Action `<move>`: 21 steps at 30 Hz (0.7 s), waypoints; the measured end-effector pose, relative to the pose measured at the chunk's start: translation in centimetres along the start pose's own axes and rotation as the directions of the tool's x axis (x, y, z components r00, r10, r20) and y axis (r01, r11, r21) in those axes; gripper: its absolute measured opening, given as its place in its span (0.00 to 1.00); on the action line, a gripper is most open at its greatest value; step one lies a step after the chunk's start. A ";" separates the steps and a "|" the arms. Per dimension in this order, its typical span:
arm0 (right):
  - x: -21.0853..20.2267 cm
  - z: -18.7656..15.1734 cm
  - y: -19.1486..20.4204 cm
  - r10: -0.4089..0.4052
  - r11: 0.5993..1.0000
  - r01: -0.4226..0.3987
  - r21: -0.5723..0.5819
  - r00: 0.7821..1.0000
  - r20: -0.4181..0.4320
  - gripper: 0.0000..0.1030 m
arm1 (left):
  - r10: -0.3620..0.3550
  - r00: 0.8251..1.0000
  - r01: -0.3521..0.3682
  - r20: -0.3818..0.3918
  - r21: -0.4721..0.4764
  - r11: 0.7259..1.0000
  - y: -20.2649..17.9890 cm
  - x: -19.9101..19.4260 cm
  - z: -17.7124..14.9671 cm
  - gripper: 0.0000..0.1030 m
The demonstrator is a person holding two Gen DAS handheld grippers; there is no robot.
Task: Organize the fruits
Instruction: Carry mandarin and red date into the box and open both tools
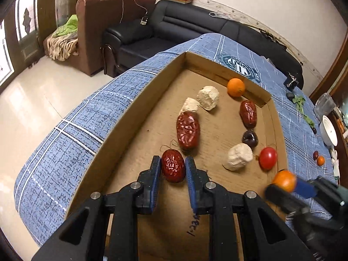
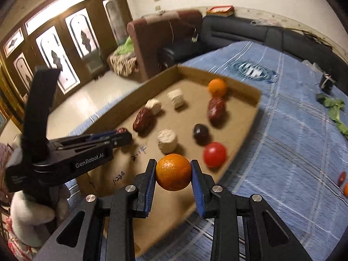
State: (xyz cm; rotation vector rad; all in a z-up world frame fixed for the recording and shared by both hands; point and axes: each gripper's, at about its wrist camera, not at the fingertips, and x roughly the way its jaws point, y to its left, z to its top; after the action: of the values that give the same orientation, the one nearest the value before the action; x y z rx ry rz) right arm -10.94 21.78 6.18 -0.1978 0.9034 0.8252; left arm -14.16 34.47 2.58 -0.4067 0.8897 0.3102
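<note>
Looking like a home living room: black leather sofa (image 1: 174, 28) lining the wall, brown armchair (image 1: 97, 21) holding blankets, arched-pane wooden doors (image 2: 54, 50), tiled floor (image 1: 43, 100) gleaming.

A surface covered in a blue plaid cloth with white lines and a round dark-green emblem (image 1: 240, 65) carries everything. A wide, shallow brown cardboard tray (image 1: 139, 100) lies directly on the cloth and takes up most of the middle. To the right of the tray, on the bare cloth, lie a scrap of green leafy stems (image 1: 301, 105), a small black box (image 1: 291, 82), a white bowl (image 1: 329, 131), a clear glass jar (image 1: 325, 106), and, near the edge, a small dark red fruit (image 1: 315, 154) just beside a small orange fruit (image 1: 320, 160).
</note>
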 end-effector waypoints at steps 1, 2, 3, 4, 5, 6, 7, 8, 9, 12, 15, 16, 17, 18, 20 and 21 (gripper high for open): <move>0.3 -0.1 0.1 -0.004 1.000 0.004 -0.004 1.000 -0.009 0.34 | -0.002 1.000 0.002 0.003 -0.007 1.000 0.2 0.1 0.1 0.21; 1.1 -0.1 0.3 -0.011 1.000 0.011 -0.012 1.000 -0.022 0.34 | -0.005 1.000 0.005 0.008 -0.011 1.000 0.3 0.1 0.2 0.21; 1.6 -0.1 0.5 -0.017 1.000 0.017 -0.018 0.999 -0.031 0.34 | -0.008 1.000 0.008 0.017 -0.015 1.000 0.4 -0.1 0.2 0.22; 2.1 0.0 0.8 -0.025 0.999 0.024 -0.027 0.999 -0.040 0.34 | -0.008 1.000 0.009 0.024 -0.017 1.000 0.5 -0.2 0.2 0.22; 2.6 0.0 1.1 -0.036 0.999 0.034 -0.038 0.998 -0.047 0.34 | -0.007 0.999 0.008 0.038 -0.019 1.000 0.6 -0.6 0.2 0.25; 2.8 0.0 1.4 -0.046 0.998 0.043 -0.047 0.998 -0.051 0.35 | -0.006 0.999 0.007 0.050 -0.019 1.000 0.6 -1.0 0.3 0.29; 3.3 0.0 1.6 -0.057 0.997 0.054 -0.060 0.997 -0.055 0.35 | -0.001 0.997 0.002 0.074 -0.018 1.000 0.7 -1.7 0.3 0.32; 3.5 0.0 1.8 -0.063 0.996 0.059 -0.064 0.996 -0.056 0.35 | 0.007 0.996 -0.006 0.093 -0.014 1.000 0.7 -2.2 0.3 0.37; 3.8 0.0 1.8 -0.065 0.996 0.061 -0.064 0.996 -0.059 0.36 | 0.014 0.994 -0.013 0.107 -0.011 1.000 0.6 -2.7 0.4 0.42; 3.7 0.2 1.7 -0.045 0.998 0.042 -0.046 0.997 -0.056 0.37 | 0.052 0.984 -0.054 0.169 0.002 0.999 0.5 -4.8 0.2 0.51; 2.1 0.2 1.1 -0.030 0.999 0.030 -0.011 0.999 -0.024 0.38 | 0.088 0.969 -0.094 0.229 0.012 0.996 0.0 -6.8 -0.1 0.67; 1.4 0.2 0.9 -0.030 1.000 0.030 -0.001 1.000 -0.005 0.39 | 0.102 0.962 -0.110 0.253 0.018 0.994 -0.4 -7.5 -0.4 0.70; 0.6 0.1 0.6 -0.031 0.999 0.031 0.009 0.999 0.010 0.44 | 0.112 0.958 -0.123 0.264 0.025 0.992 -0.8 -7.9 -0.5 0.77; -0.1 0.0 0.2 -0.032 0.999 0.032 0.018 0.999 0.024 0.50 | 0.118 0.954 -0.133 0.274 0.036 0.990 -1.3 -8.2 -0.6 0.79; -2.1 -0.7 -1.1 -0.046 0.998 0.043 0.056 0.997 0.054 0.53 | 0.106 0.952 -0.131 0.287 0.068 0.989 -2.5 -9.0 -1.1 0.79; -2.9 -1.1 -1.9 -0.052 0.996 0.048 0.077 0.997 0.061 0.53 | 0.092 0.953 -0.121 0.288 0.085 0.989 -3.1 -9.2 -1.3 0.79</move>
State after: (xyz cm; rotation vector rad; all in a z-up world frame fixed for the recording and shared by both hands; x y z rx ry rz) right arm -11.25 18.40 7.35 -0.1272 0.8659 0.7455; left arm -19.24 30.25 9.86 -0.2120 0.6431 0.4098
